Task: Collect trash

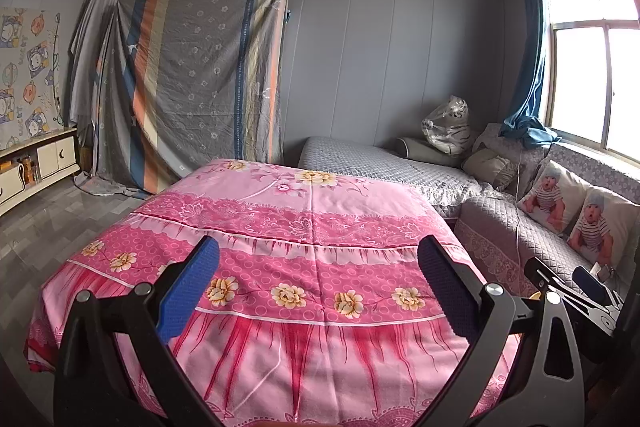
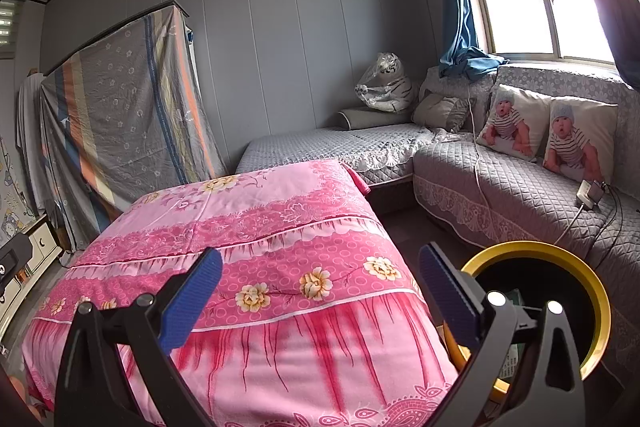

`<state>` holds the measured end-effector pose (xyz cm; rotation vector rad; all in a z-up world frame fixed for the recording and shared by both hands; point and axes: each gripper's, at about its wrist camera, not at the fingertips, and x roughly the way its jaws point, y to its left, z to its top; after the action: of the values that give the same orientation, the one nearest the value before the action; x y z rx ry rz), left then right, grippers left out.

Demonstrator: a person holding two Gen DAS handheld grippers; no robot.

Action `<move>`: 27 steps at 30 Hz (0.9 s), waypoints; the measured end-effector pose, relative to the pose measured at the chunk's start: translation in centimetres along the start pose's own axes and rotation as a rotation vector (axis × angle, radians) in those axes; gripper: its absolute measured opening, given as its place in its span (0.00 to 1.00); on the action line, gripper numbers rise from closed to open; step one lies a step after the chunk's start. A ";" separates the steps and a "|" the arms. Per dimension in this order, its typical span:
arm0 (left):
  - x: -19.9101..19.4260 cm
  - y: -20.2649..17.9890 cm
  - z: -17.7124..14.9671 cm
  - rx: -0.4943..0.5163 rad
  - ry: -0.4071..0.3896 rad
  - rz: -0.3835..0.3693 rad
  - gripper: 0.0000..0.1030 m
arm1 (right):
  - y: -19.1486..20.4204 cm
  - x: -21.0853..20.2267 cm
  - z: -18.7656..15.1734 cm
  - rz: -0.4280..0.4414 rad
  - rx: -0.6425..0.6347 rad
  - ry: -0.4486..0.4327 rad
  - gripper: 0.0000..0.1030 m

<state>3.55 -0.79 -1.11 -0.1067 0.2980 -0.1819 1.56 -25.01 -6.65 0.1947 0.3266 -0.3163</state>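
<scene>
A table covered with a pink flowered cloth (image 1: 304, 227) fills the middle of both views (image 2: 248, 227). No loose trash shows on it. My left gripper (image 1: 318, 267) is open and empty above the cloth's near part. My right gripper (image 2: 320, 283) is open and empty over the table's right front corner. A yellow-rimmed black bin (image 2: 592, 279) stands on the floor right of the table, behind my right finger, with some greenish paper (image 2: 514, 301) inside. The right gripper also shows at the right edge of the left wrist view (image 1: 576, 283).
A grey quilted corner sofa (image 2: 500, 179) runs along the back and right, with baby-print pillows (image 2: 548, 135), a wrapped toy tiger (image 2: 386, 83) and a charger with cables (image 2: 588, 193). A striped sheet covers furniture (image 1: 192, 83) at back left. A low white cabinet (image 1: 36, 163) stands left.
</scene>
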 end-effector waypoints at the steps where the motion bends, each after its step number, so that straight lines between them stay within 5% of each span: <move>1: 0.0 0.0 0.0 -0.001 0.000 -0.001 0.92 | 0.0 0.0 0.0 0.000 0.001 0.001 0.92; 27: 0.5 0.0 -0.4 -0.001 0.012 -0.014 0.92 | -0.2 0.0 0.0 0.000 0.003 0.009 0.92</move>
<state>3.90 -0.94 -1.62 -0.1089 0.3092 -0.1961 1.52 -25.22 -6.67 0.1992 0.3352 -0.3162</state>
